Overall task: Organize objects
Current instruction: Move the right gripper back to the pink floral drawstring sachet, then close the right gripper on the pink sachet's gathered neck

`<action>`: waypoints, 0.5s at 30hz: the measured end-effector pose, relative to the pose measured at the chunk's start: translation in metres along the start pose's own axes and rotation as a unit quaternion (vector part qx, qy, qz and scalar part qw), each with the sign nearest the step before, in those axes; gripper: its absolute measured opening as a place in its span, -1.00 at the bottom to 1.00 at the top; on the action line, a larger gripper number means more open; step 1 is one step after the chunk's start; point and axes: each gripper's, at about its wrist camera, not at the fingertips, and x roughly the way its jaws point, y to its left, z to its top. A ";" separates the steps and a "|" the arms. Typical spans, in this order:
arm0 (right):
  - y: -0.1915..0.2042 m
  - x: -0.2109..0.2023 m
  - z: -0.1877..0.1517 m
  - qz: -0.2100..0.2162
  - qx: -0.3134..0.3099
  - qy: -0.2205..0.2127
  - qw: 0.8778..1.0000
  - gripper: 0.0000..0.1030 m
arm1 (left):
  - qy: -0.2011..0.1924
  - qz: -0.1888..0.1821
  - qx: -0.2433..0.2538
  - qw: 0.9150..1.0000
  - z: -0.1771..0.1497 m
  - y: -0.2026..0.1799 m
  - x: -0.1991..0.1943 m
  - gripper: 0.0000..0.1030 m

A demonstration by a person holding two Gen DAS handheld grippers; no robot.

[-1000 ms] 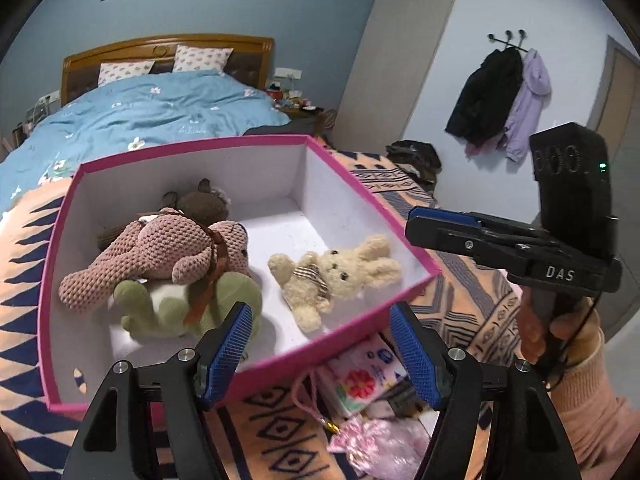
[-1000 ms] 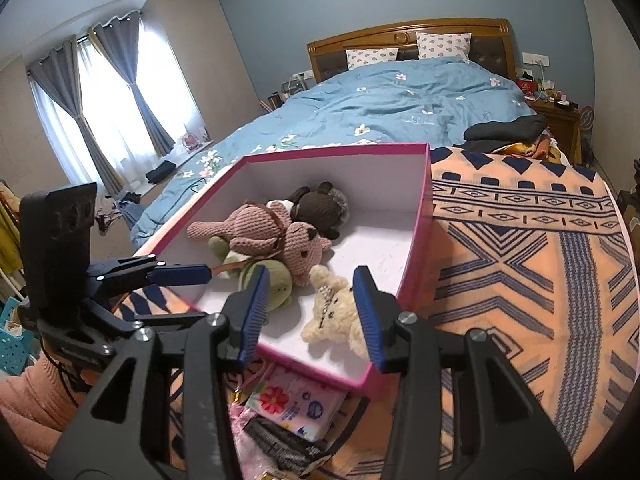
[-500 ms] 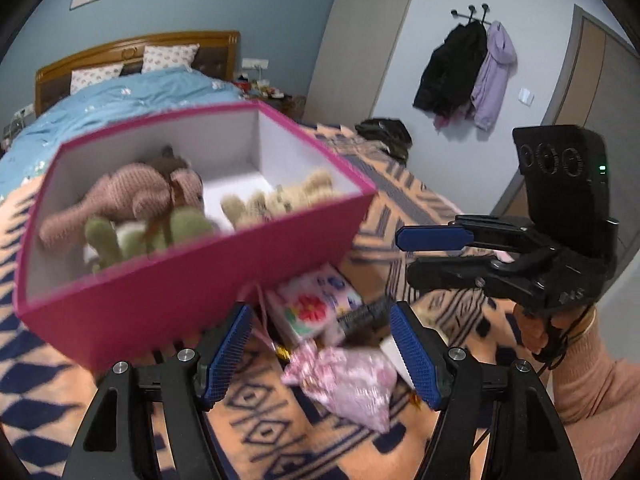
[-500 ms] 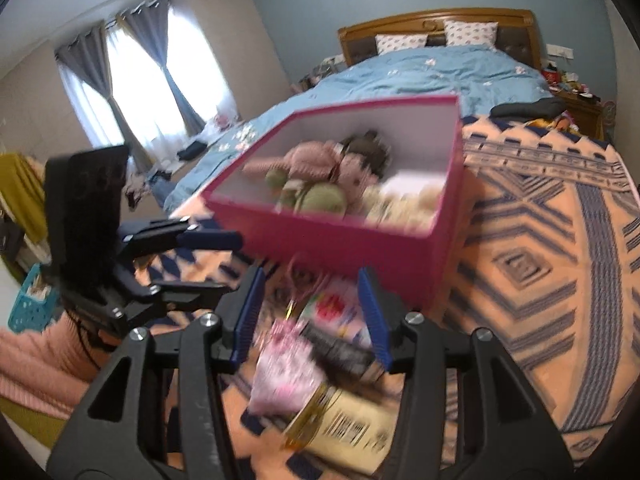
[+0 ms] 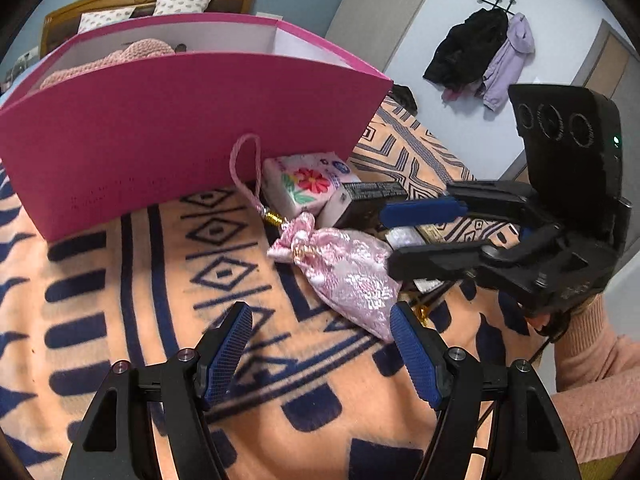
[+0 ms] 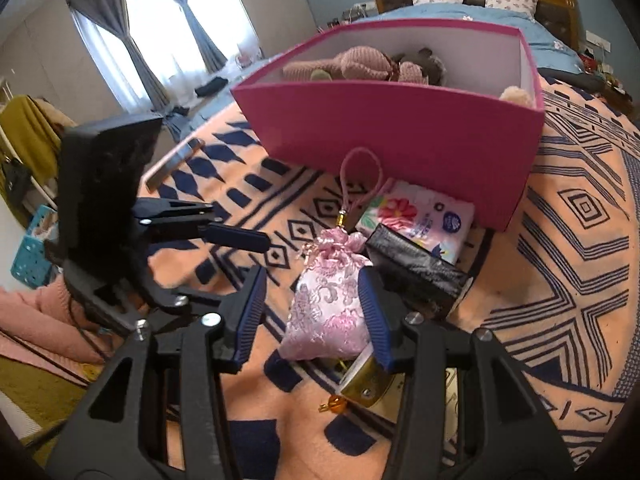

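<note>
A pink satin pouch (image 6: 330, 304) with a looped cord lies on the orange patterned blanket (image 6: 560, 240), in front of a pink box (image 6: 400, 136) holding plush toys. My right gripper (image 6: 312, 316) is open, its fingers either side of the pouch, low over it. Beside the pouch lie a flowered tissue pack (image 6: 420, 216), a black box (image 6: 416, 272) and a gold-edged item (image 6: 364, 380). In the left wrist view my left gripper (image 5: 320, 356) is open and empty, just short of the pouch (image 5: 344, 272); the right gripper (image 5: 424, 236) reaches in from the right.
The pink box (image 5: 180, 120) stands close behind the small items. The tissue pack (image 5: 308, 184) leans against its wall. A bed (image 6: 480, 12) lies beyond the box. Coats (image 5: 480, 52) hang on the far wall. A blue basket (image 6: 32, 240) stands at the left.
Both grippers have dropped from above the box to the blanket in front of it. The right gripper now straddles the pouch. Both stay open.
</note>
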 end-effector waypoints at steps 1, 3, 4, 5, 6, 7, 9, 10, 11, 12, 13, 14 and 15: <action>-0.001 0.002 0.001 -0.011 -0.002 0.004 1.000 -0.02 | 0.001 0.000 0.000 1.000 -0.001 -0.001 0.001 0.42; -0.006 0.007 0.003 -0.019 0.002 0.018 1.000 -0.02 | 0.003 -0.005 0.002 1.000 -0.003 -0.003 0.003 0.42; -0.007 0.008 0.004 -0.020 0.004 0.023 1.000 -0.02 | 0.005 -0.008 0.001 1.000 -0.004 -0.004 0.004 0.42; -0.009 0.011 0.004 -0.023 0.006 0.030 0.999 -0.02 | 0.006 -0.011 0.001 1.000 -0.005 -0.005 0.005 0.42; -0.010 0.013 0.003 -0.025 0.006 0.038 0.999 -0.02 | 0.008 -0.014 0.002 1.000 -0.005 -0.006 0.007 0.42; -0.011 0.015 0.004 -0.027 0.007 0.047 0.999 -0.02 | 0.010 -0.015 0.003 1.000 -0.005 -0.007 0.008 0.42; -0.015 0.022 0.004 -0.032 0.010 0.064 0.997 -0.02 | 0.014 -0.019 0.003 1.000 -0.006 -0.009 0.012 0.42; -0.017 0.025 0.004 -0.032 0.012 0.072 0.997 -0.02 | 0.016 -0.022 0.003 1.000 -0.006 -0.010 0.013 0.42; -0.019 0.028 0.004 -0.030 0.016 0.075 0.997 -0.02 | 0.016 -0.024 0.003 1.000 -0.006 -0.010 0.014 0.42; -0.020 0.029 0.005 -0.027 0.018 0.078 0.996 -0.02 | 0.018 -0.026 0.003 0.999 -0.007 -0.011 0.015 0.42; -0.021 0.031 0.005 -0.024 0.019 0.081 0.996 -0.02 | 0.019 -0.028 0.001 0.999 -0.007 -0.011 0.016 0.42; -0.023 0.032 0.005 -0.019 0.023 0.082 0.996 -0.02 | 0.020 -0.030 0.000 0.999 -0.007 -0.011 0.016 0.42; -0.023 0.033 0.005 -0.014 0.028 0.081 0.996 -0.02 | 0.021 -0.031 -0.001 0.999 -0.008 -0.011 0.017 0.42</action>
